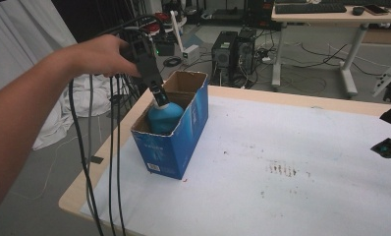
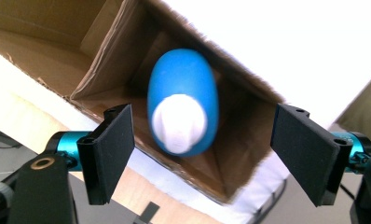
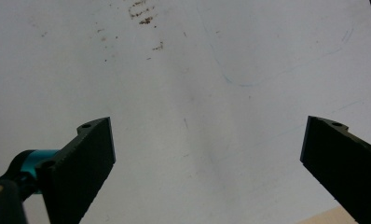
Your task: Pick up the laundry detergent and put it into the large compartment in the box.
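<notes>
Blue bottle (image 2: pixel 182 100) sits dropped in cardboard box (image 1: pixel 173 147), left hand-held gripper (image 2: pixel 200 154) open above it, right hand-held gripper (image 3: pixel 207 172) open over desk (image 1: pixel 292 196); next, lift clear.

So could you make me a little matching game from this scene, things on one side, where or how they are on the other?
Things:
1. blue bottle
2. cardboard box
3. left hand-held gripper
4. right hand-held gripper

Places or states:
A. stands near the table's left edge, top flaps open
B. jaws open over bare white tabletop
C. sits inside the box, white cap up
D. jaws open just above the bottle, not touching it

Pairs: 1-C, 2-A, 3-D, 4-B
</notes>
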Demonstrator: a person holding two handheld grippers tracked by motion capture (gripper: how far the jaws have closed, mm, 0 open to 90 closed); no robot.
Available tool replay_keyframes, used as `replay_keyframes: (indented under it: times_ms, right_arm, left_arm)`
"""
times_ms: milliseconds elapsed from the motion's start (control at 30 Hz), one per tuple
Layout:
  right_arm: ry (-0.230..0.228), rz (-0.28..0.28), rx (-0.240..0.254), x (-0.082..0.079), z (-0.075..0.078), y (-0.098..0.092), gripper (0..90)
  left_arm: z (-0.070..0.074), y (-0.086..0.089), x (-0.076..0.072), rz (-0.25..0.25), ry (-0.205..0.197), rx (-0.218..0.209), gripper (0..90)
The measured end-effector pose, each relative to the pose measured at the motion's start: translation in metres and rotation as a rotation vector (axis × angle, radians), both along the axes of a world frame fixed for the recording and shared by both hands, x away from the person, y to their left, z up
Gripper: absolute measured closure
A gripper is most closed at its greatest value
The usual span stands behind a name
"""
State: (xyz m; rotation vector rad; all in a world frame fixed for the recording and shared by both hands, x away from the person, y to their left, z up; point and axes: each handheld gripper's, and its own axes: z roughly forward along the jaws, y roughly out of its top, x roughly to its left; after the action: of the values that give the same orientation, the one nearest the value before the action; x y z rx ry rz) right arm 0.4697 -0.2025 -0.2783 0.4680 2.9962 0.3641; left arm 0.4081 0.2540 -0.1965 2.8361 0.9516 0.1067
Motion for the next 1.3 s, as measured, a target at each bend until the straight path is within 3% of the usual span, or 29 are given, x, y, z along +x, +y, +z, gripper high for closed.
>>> replay_keyframes:
  times_ms: [100, 233, 300, 533, 700, 767, 933, 1000, 1067, 1167, 1300]
  right_arm:
    - [-0.007, 0.001, 0.005, -0.001, 0.001, 0.000, 2.1]
    - [-0.006, 0.001, 0.002, -0.003, 0.002, 0.000, 2.1]
    - [-0.010, -0.001, 0.006, -0.005, 0.003, 0.001, 2.1]
    - [-0.014, 0.014, 0.010, -0.008, 0.003, 0.002, 2.1]
    - [-0.021, 0.012, 0.015, -0.011, 0.005, 0.003, 2.1]
    - [-0.023, 0.013, 0.018, -0.012, 0.006, 0.003, 2.1]
    - [-0.026, 0.020, 0.023, -0.016, 0.006, 0.007, 2.1]
    - [-0.029, 0.030, 0.027, -0.018, 0.005, 0.007, 2.1]
    - [-0.031, 0.030, 0.028, -0.019, 0.005, 0.007, 2.1]
    - [-0.032, 0.032, 0.036, -0.021, 0.004, 0.007, 2.1]
    - [-0.031, 0.029, 0.044, -0.023, 0.002, 0.006, 2.1]
  left_arm:
    - [0.011, -0.007, -0.005, 0.018, -0.018, -0.023, 21.7]
    - [0.017, -0.013, -0.009, -0.004, -0.028, -0.033, 21.7]
    - [0.024, -0.026, -0.014, -0.049, -0.015, -0.062, 21.7]
    - [0.024, -0.060, -0.025, -0.138, -0.021, -0.045, 21.7]
    - [0.018, -0.085, -0.031, -0.201, -0.022, -0.033, 21.2]
    - [0.013, -0.096, -0.032, -0.220, -0.024, -0.015, 13.2]
    - [0.001, -0.118, -0.035, -0.281, -0.039, -0.024, 12.7]
    - [-0.004, -0.127, -0.036, -0.293, -0.037, -0.017, 6.7]
    - [-0.009, -0.135, -0.037, -0.322, -0.031, -0.025, 6.6]
    - [-0.015, -0.145, -0.037, -0.339, -0.024, -0.015, 1.6]
    - [-0.024, -0.156, -0.036, -0.345, -0.029, 0.004, 1.6]
